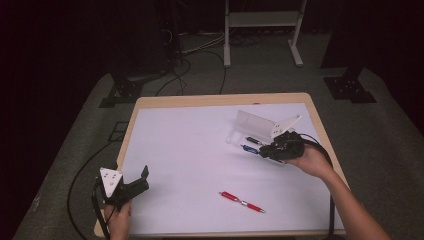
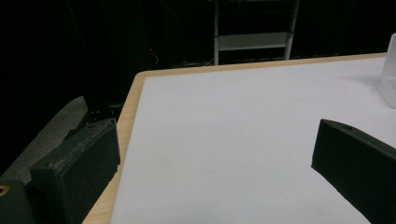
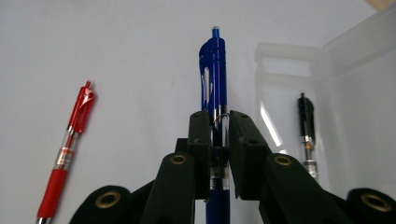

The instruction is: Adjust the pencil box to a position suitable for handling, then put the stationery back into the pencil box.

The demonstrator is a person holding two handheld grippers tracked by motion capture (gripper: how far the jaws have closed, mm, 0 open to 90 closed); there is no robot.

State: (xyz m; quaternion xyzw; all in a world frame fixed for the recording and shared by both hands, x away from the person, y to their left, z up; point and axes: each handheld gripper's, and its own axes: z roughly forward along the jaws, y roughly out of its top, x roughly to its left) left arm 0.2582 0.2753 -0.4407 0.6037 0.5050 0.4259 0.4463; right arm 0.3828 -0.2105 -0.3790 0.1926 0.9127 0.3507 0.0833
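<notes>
Right gripper (image 3: 218,122) clamped on blue pen (image 3: 214,70) beside the clear case (image 1: 252,127), red pen (image 1: 242,202) nearer the person, left gripper (image 2: 215,154) gaping wide, empty, well left of it

Lots tucked away or clipped at the edges here.

In the right gripper view, the blue pen (image 3: 214,84) vanishes between the jaws of the right gripper (image 3: 219,140), its lower barrel cut off by the bottom edge; the red pen (image 3: 67,149) loses its tip there too, and the black pen (image 3: 307,135) blurs behind the clear plastic case (image 3: 355,93). From the high view, that blue pen (image 1: 248,148) is too small to make out. In the left gripper view, the case (image 2: 390,70) is clipped by the right edge, and both jaws of the left gripper (image 2: 215,154) run off the frame.
</notes>
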